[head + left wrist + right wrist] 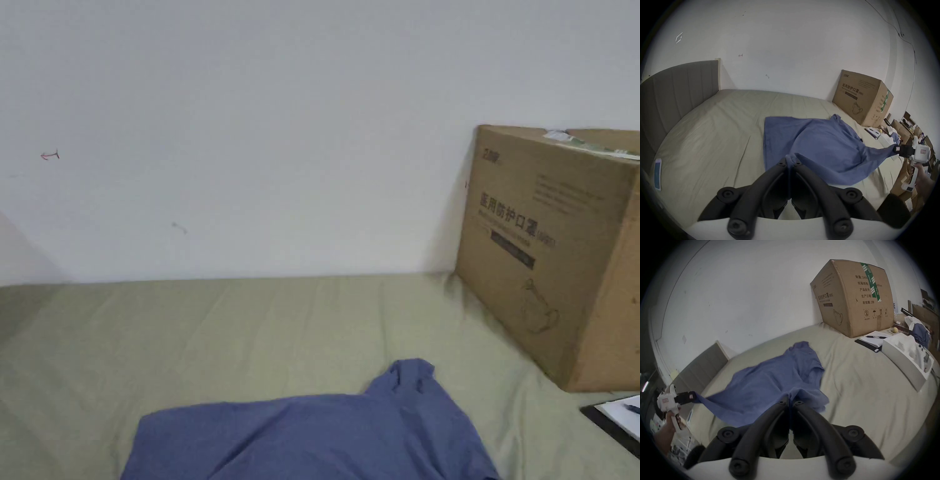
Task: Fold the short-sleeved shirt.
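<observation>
A blue short-sleeved shirt (325, 434) lies spread on the pale green bed sheet (219, 331), its far part resting on the bed and its near edge lifted. My left gripper (790, 160) is shut on the shirt's near left edge. My right gripper (791, 400) is shut on the near right edge. In the left gripper view the right gripper (897, 148) pulls a corner of the shirt (826, 146) taut at the far right. The right gripper view has the left gripper (692, 396), held by a hand, stretching the shirt (769, 382) from the far left.
A big cardboard box (556, 250) stands on the bed against the wall at the right. A notebook with a pen (870, 339) and a white tray-like box (907, 360) lie near it. A phone (657, 173) rests on the bed's left side by the grey headboard (677, 91).
</observation>
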